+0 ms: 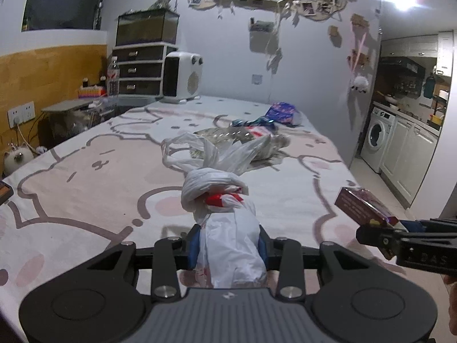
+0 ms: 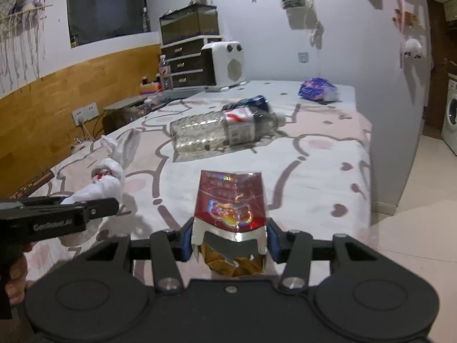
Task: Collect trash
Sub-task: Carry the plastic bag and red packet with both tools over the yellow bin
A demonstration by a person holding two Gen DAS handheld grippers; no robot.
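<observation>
The left tool [image 1: 228, 250] pinches a knotted white plastic bag [image 1: 225, 228] above the bed [image 1: 85, 177]. The right tool [image 2: 230, 241] pinches a red carton [image 2: 230, 203]. A crushed bottle [image 2: 222, 128] lies farther along the bed.

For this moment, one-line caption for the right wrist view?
Right hand-held gripper clamps a red packet above the bed; bottle ahead.

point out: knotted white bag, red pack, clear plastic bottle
knotted white bag [image 1: 228, 245]: left wrist view, body between pads.
red pack [image 2: 230, 200]: right wrist view, front face.
clear plastic bottle [image 2: 200, 134]: right wrist view, clear body.
</observation>
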